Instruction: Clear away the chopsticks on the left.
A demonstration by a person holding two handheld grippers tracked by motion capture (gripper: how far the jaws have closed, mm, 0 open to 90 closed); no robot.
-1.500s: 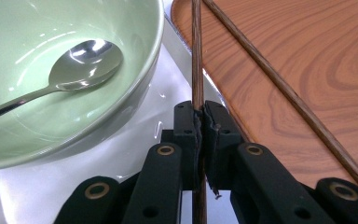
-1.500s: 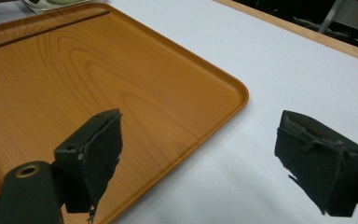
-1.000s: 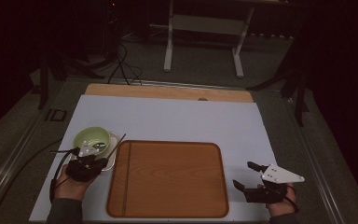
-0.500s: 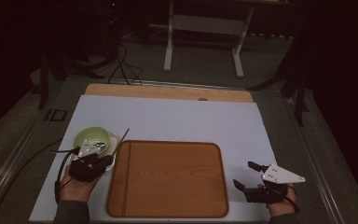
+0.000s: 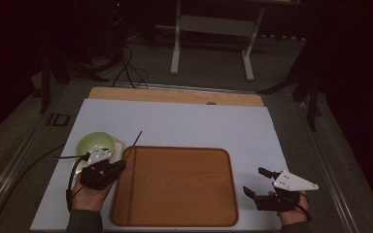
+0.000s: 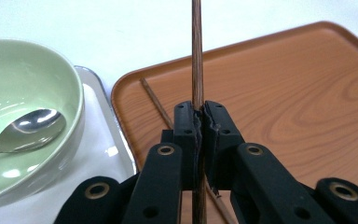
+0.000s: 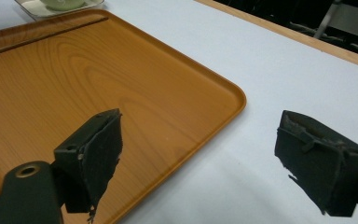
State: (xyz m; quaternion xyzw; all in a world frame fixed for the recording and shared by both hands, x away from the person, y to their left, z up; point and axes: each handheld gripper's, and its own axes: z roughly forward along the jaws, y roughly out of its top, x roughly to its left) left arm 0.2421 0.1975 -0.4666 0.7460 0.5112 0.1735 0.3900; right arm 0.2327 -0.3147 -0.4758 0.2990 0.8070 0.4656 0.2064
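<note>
Chopstick [image 6: 196,56] in left gripper [image 6: 200,122] — over tray [image 6: 284,107].

The left gripper [image 5: 108,167] sits in the person's left hand [image 5: 88,194] just left of the tray [image 5: 175,213], its jaws pinched tight on a thin stick [image 6: 196,56] and pointing away from the person. The right gripper [image 5: 258,182], in the right hand [image 5: 291,213], hangs right of the tray with jaws wide apart.
</note>
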